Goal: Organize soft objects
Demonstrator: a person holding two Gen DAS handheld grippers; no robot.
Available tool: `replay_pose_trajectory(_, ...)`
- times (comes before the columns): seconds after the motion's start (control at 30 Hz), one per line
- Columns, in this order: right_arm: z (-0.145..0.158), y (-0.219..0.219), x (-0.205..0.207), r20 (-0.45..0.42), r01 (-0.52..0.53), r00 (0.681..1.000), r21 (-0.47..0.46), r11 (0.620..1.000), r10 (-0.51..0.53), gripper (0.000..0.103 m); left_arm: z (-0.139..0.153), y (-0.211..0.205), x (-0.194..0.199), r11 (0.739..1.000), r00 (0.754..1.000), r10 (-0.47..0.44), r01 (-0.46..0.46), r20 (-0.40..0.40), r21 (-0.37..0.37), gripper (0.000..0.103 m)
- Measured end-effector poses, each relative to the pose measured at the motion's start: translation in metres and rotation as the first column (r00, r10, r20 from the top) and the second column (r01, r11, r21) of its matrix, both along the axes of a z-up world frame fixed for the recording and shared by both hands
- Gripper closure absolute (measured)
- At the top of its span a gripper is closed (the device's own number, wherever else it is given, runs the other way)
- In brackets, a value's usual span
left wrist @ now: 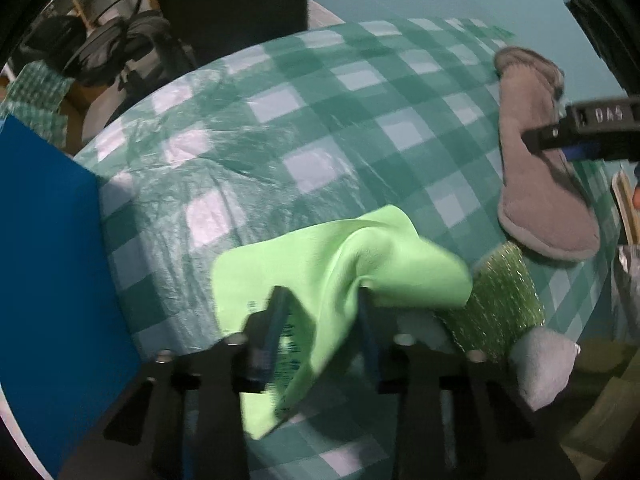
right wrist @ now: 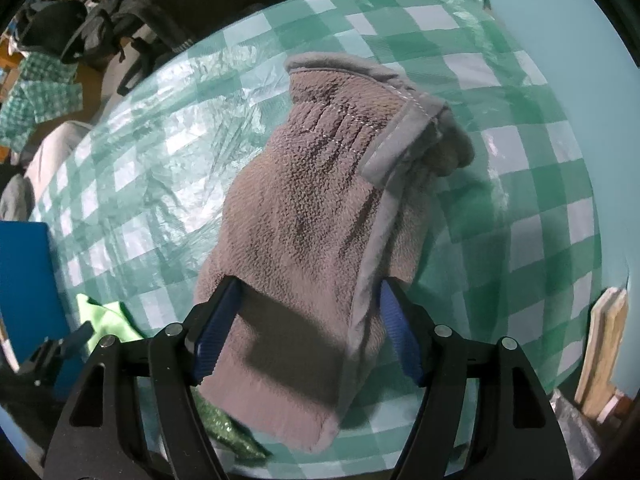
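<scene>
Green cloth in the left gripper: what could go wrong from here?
1. The left gripper pinches only a raised fold of the green cloth, off-centre. It may slip out on lifting.
2. One corner of the cloth lies over the glittery green scrubber, which could snag and get dragged along.
3. The right gripper straddles the grey mitt with its jaws apparently not pressing. If it lifts before closing, it could come away empty.

I read "DAS" in pale letters on the black plastic body of the right gripper (left wrist: pixel 576 136), far right of my left jaws.

Dark print on the light green cloth (left wrist: pixel 340 264) between those jaws is illegible.
</scene>
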State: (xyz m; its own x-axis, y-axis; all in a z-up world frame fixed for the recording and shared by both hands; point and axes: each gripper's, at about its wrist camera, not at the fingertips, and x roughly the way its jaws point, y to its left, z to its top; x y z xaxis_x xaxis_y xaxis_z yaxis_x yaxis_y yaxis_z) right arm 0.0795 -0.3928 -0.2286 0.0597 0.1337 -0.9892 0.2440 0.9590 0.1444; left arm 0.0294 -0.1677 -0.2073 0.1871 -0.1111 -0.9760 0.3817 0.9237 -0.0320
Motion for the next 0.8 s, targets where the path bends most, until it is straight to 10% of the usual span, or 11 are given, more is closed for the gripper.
replay_pose_trajectory(0.3, -0.004, 0.025, 0.005, 0.008, -0.073, 0.997, -0.122, 0.99, 0.074, 0.035, -0.002, 0.019, 0.013, 0.997, 0.997, 0.072, -0.072, -0.021, -0.011, 0.095)
replay_pose_trajectory(0.67, 0.017, 0.023, -0.01, 0.097, -0.124, 0.986, -0.087, 0.988, 0.132, 0.095, 0.023, 0.028, 0.007, 0.989, 0.991, 0.131, -0.132, -0.005, -0.06, 0.095)
replay_pose_trajectory(0.8, 0.031, 0.025, -0.015, 0.136, -0.151, 0.978, -0.08, 0.985, 0.161, 0.095, 0.036, 0.031, 0.009, 0.985, 0.989, 0.149, -0.148, 0.01, -0.086, 0.095)
